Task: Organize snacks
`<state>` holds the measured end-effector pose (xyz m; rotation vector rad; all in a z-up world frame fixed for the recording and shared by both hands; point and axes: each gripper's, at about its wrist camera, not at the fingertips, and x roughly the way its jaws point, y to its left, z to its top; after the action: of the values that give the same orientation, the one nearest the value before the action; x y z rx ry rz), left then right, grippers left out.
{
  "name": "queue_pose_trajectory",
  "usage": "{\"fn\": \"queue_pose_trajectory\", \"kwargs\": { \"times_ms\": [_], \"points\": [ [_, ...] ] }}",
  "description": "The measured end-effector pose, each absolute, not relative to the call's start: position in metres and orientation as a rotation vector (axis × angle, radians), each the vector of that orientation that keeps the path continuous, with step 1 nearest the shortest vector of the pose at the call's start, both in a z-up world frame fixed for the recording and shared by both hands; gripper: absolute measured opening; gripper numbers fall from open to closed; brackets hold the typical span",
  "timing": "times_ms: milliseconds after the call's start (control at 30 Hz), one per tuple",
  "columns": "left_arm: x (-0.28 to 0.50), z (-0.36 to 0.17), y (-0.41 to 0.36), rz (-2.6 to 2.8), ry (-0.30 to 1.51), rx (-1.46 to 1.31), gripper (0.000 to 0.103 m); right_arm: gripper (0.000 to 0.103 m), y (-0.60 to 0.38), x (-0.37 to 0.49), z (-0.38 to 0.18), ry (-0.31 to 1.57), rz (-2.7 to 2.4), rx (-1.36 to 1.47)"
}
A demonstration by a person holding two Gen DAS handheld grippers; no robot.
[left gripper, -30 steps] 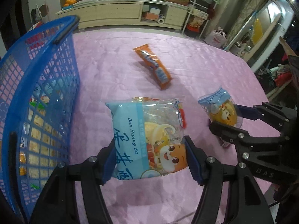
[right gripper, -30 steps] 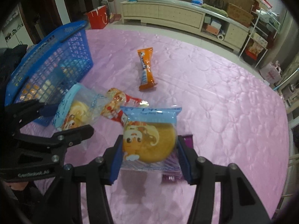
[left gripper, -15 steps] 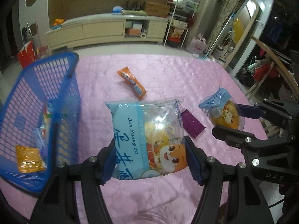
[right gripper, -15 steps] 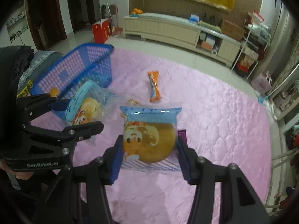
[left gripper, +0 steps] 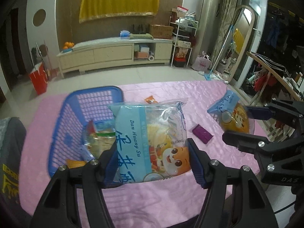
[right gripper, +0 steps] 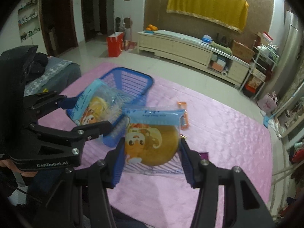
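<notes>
While both grippers hang above the pink-covered table (left gripper: 155, 193), we see each one pinching a snack. The left gripper (left gripper: 152, 163) has its fingers (left gripper: 197, 163) pressed on both sides of a light-blue pastry bag (left gripper: 150, 142) with a cartoon face, at centre frame in the left wrist view. The right gripper (right gripper: 151, 159) clamps a clear bag with a round golden cake (right gripper: 153, 144), centre of the right wrist view; the same cake bag (left gripper: 231, 115) shows at the right edge of the left view, held by the right gripper (left gripper: 245, 122).

The blue basket (left gripper: 62, 129) sits at left of centre in the left view, snacks already inside, just behind and left of the pastry bag. In the right view the basket (right gripper: 133, 81) is upper left of centre, with the left gripper (right gripper: 85, 112) and its bag (right gripper: 96, 104) in front of it.

On the table: a purple packet (left gripper: 202, 134) between the two held bags, flat, and an orange wrapper (right gripper: 183, 114) further back, partly hidden behind the cake bag.
</notes>
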<state>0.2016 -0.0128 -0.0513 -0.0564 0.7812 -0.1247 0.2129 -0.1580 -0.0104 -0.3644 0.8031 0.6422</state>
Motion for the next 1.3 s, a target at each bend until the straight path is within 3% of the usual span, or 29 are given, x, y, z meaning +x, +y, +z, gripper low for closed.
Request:
{"fn": "queue_pose_trajectory", "kwargs": {
  "times_ms": [633,1300],
  "points": [
    [0.216,-0.081,0.096,-0.039,0.829,-0.053,0.063,0.058,-0.057,0.228,-0.059,0.840,0.728,-0.329],
    [0.251,-0.126,0.106,-0.034,0.932,-0.023,0.067,0.058,-0.046,0.247,-0.071,0.887,0.697,-0.308]
  ]
}}
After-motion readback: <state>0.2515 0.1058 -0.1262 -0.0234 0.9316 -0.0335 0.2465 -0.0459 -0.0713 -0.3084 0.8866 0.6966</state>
